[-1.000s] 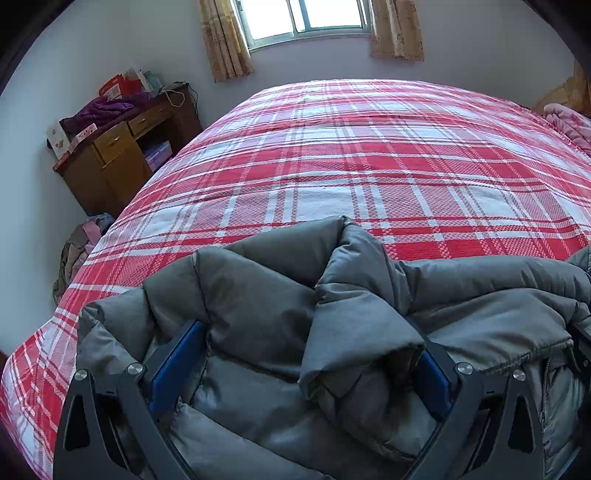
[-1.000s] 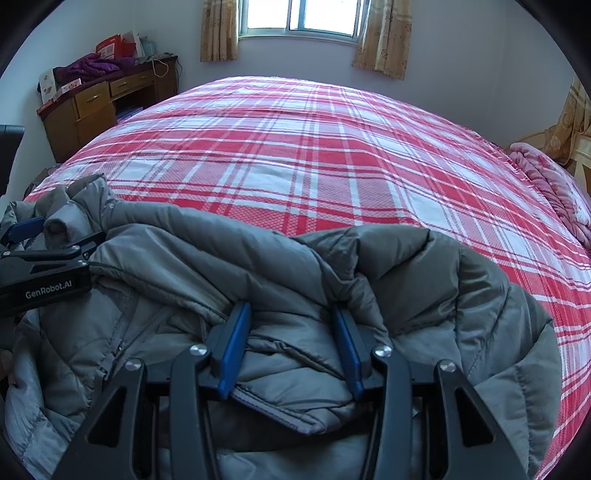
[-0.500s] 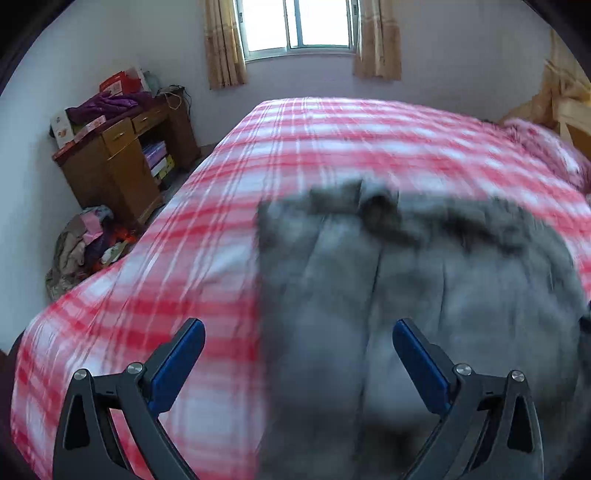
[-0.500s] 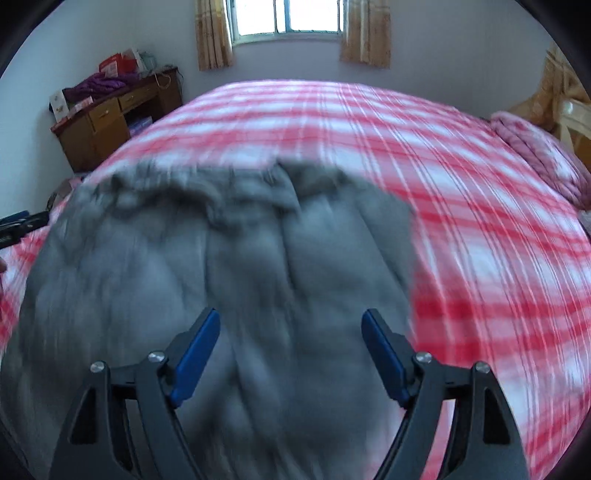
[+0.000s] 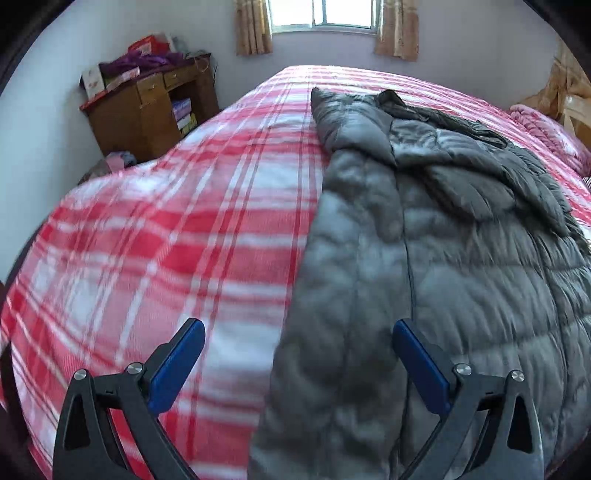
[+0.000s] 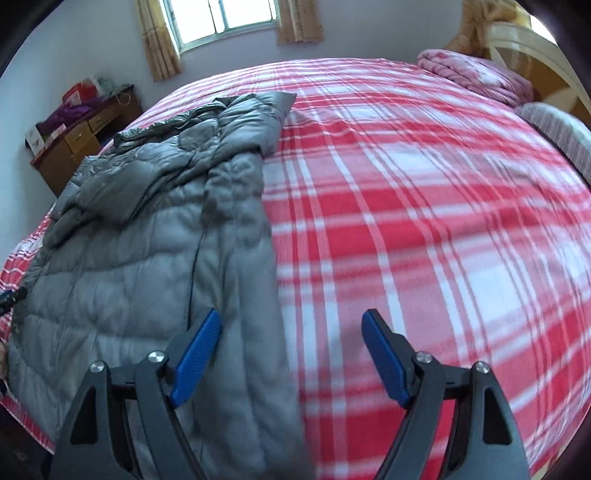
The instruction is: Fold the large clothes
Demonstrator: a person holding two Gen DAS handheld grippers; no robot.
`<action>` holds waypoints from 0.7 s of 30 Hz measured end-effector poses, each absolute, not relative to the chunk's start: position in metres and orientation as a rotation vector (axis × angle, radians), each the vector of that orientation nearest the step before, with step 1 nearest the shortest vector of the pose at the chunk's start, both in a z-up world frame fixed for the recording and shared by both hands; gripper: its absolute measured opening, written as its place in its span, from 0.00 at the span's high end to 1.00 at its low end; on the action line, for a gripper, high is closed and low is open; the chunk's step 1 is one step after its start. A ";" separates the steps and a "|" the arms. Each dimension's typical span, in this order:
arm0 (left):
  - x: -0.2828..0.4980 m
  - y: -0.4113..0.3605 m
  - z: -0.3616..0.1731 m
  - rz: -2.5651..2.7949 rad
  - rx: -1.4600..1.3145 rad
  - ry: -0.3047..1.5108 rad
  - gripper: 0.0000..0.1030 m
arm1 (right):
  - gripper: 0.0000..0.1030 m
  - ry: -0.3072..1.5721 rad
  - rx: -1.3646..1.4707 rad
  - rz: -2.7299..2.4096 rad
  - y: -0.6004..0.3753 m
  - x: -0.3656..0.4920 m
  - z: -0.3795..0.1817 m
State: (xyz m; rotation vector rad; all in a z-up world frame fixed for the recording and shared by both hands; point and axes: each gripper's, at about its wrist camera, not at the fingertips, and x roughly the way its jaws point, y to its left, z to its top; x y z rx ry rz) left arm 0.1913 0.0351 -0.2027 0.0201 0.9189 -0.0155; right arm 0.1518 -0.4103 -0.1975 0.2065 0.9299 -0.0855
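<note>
Grey quilted down jacket (image 5: 443, 258): lies spread out on the bed (image 5: 184, 240), long side running away toward the window (image 5: 325, 14). The quilted body is mostly flat; the far end is rumpled, with a darker fold lying across the upper part. 1 long edge falls along the plaid cover on the left view's side, the other long edge on the right view's side (image 6: 147, 240).

Left hand-held gripper (image 5: 295, 354): jaws wide apart, nothing between the 2 blue pads (image 5: 173, 365). It hangs over the jacket's near left edge, 1 finger above the bare cover, the other above the grey fabric. Whether either finger touches the cloth cannot be told.

Right hand-held gripper (image 6: 291, 354): jaws likewise apart and holding nothing. Its left finger sits over the jacket's right edge, its right finger over the plaid cover.

Bed cover: red and white plaid, smooth, taking up most of both views.

Pink bedding (image 6: 476, 74): rolled up at the far right corner of the bed, well apart from the jacket.

Wooden cabinet (image 5: 147, 110): against the wall to the left of the bed, its top surface piled with purple cloth and boxes.

Curtains (image 6: 159, 48): tan, hanging either side of the window.
</note>
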 end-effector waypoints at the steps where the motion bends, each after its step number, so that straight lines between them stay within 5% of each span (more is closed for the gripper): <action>1: 0.184 0.037 -0.205 -0.017 0.008 0.924 0.01 | 0.21 0.926 0.220 -0.086 -0.408 0.145 -0.198; 9: 0.133 0.051 -0.221 -0.034 -0.001 0.938 0.01 | 0.22 0.921 0.215 -0.048 -0.388 0.097 -0.206; 15: 0.120 0.056 -0.225 -0.090 -0.067 0.937 0.05 | 0.47 0.929 0.210 -0.010 -0.384 0.072 -0.211; 18: 0.116 0.048 -0.225 -0.141 -0.063 0.944 0.39 | 0.73 0.939 0.233 0.022 -0.381 0.065 -0.214; 19: 0.114 0.044 -0.222 -0.166 -0.051 0.940 0.68 | 0.82 0.936 0.243 0.042 -0.379 0.063 -0.215; 21: 0.110 0.037 -0.214 -0.216 -0.040 0.942 0.87 | 0.88 0.922 0.253 0.070 -0.376 0.060 -0.212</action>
